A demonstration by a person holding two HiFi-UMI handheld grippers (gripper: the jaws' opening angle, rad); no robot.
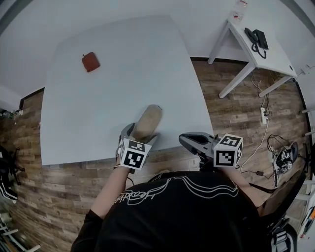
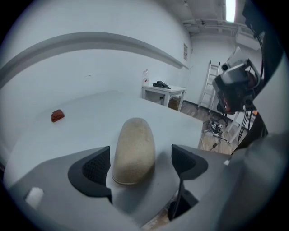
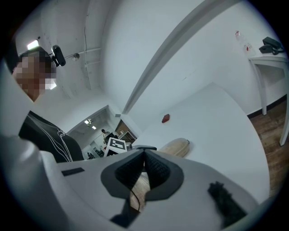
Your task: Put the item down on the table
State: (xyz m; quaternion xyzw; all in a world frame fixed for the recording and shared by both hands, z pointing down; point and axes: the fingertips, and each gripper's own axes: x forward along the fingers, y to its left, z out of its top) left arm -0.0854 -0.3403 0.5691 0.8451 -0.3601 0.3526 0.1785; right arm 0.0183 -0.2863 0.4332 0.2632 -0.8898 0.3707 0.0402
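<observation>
Because the tan item (image 2: pixel 133 151) looks soft and light, squeeze it gently on its long sides, where the left gripper (image 2: pixel 141 166) sits open; the right gripper (image 3: pixel 143 169) is closed.

A large white table (image 1: pixel 98 98) stood on a wood-plank floor (image 1: pixel 236 113), backed by a pale wall (image 1: pixel 197 15). Beyond the table's far right corner stood a small white desk (image 1: pixel 275 60) bearing a black telephone (image 1: pixel 257 38). Right of the table, a power strip (image 1: pixel 264 115) and cables lay on the floor. A ladder (image 2: pixel 208 88) stood past the desk, and a strip light (image 2: pixel 230 9) glowed overhead.
</observation>
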